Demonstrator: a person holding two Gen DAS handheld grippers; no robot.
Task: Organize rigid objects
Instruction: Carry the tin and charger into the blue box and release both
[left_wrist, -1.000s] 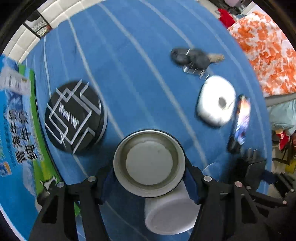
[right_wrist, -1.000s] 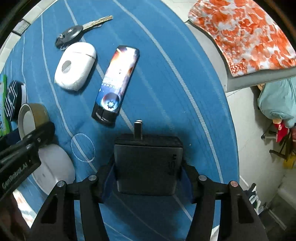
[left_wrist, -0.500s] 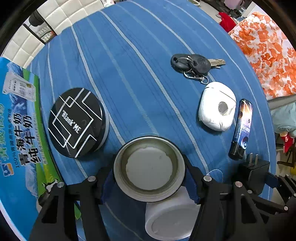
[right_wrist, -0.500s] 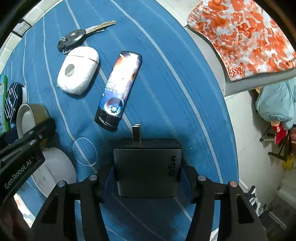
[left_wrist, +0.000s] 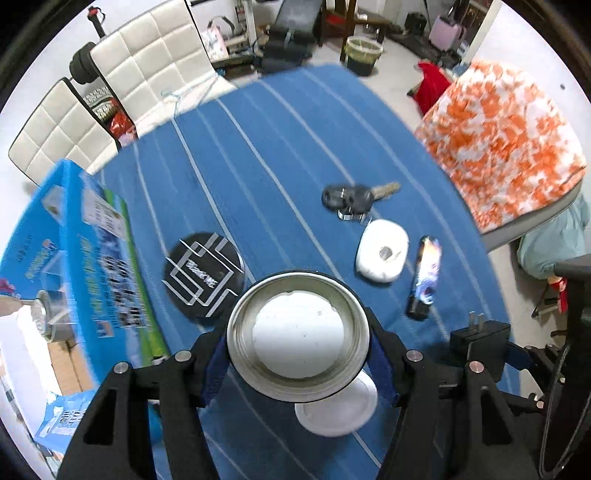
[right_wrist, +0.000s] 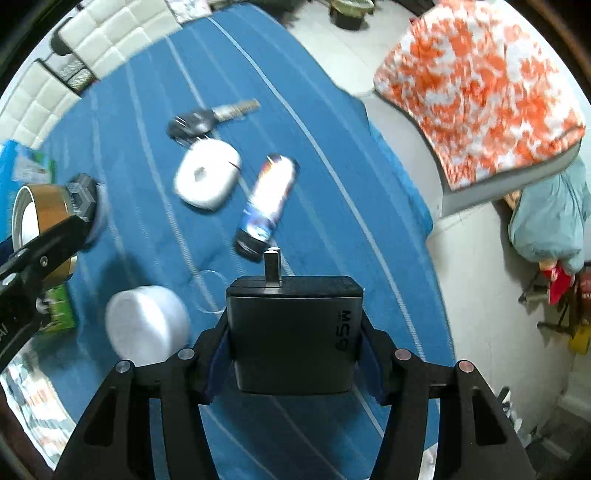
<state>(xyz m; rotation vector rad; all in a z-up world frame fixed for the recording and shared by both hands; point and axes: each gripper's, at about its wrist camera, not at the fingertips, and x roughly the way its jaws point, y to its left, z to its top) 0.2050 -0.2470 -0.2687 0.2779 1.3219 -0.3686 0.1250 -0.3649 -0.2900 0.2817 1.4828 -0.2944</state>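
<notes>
My left gripper (left_wrist: 298, 345) is shut on a roll of brown tape (left_wrist: 297, 338), held high above the blue striped tablecloth (left_wrist: 258, 155). My right gripper (right_wrist: 293, 334) is shut on a black power adapter (right_wrist: 293, 332), prongs forward, also lifted. On the cloth lie a key bunch (left_wrist: 351, 201), a white earbud case (left_wrist: 382, 251), a lighter (left_wrist: 424, 282), a black round tin (left_wrist: 203, 275) and a white round lid (left_wrist: 338, 406). The right wrist view shows the keys (right_wrist: 199, 120), case (right_wrist: 207, 175), lighter (right_wrist: 267, 206), lid (right_wrist: 146, 325) and the tape (right_wrist: 40, 221).
A blue milk carton box (left_wrist: 74, 251) stands at the table's left edge. White chairs (left_wrist: 147, 62) stand behind the table. An orange-and-white cushion (left_wrist: 506, 147) lies on a seat to the right. The table's right edge (right_wrist: 424, 221) drops to the floor.
Both grippers have risen and tilted up with their loads; the table objects look smaller and the room behind now shows. Grips are unchanged.
</notes>
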